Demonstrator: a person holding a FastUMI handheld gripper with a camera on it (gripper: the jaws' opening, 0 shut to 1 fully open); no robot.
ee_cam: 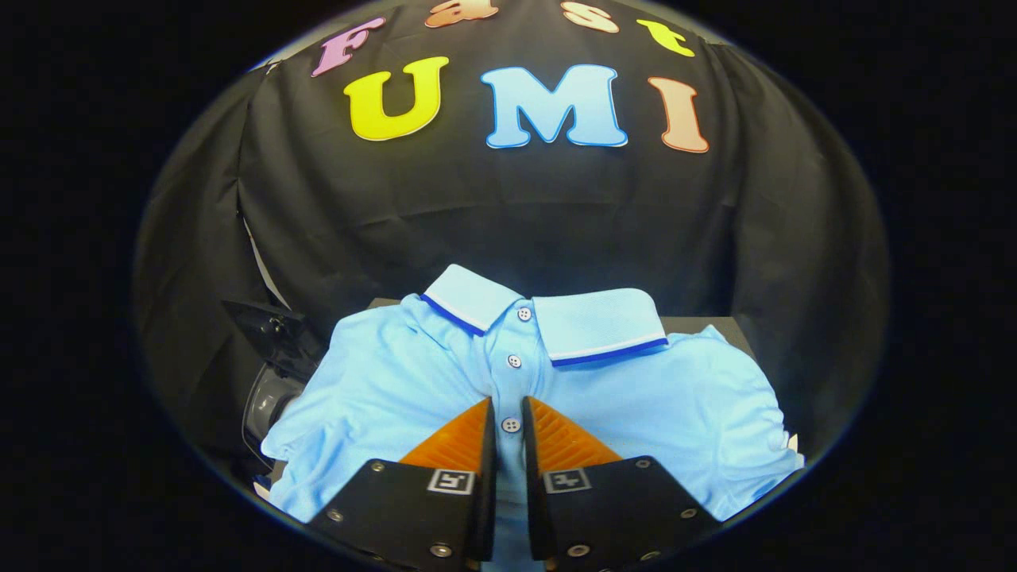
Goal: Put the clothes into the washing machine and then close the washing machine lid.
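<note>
A black cloth wall (pixel 493 214) hangs well beyond the tool, closing off the whole far side of the booth in loose vertical folds.

Ahead of the tool and spreading to both sides of it lies a light blue polo shirt (pixel 667 405), the largest thing on the table (pixel 699 324), of which a dark strip shows just past the shirt's shoulders. The shirt lies front up, with its collar at the end far from the tool. The collar (pixel 596 326) is folded down in two flaps, each edged with a white and a dark blue stripe. From the collar a button placket runs straight back toward the tool, carrying a row of small pale buttons.

Off to the tool's left, partly hidden by the shirt's sleeve, stands a dark, glossy washing machine (pixel 270 381); its rounded grey opening shows beside the sleeve, and a dark lid (pixel 266 326) is tilted up above it.

The tool (pixel 508 413) sits low over the shirt, its two fingers nearly together with a narrow gap left between them. In that gap lie the placket fabric and the nearest button (pixel 511 425). Whether both fingers actually press on the cloth cannot be told, so its grip on the shirt is uncertain.
</note>
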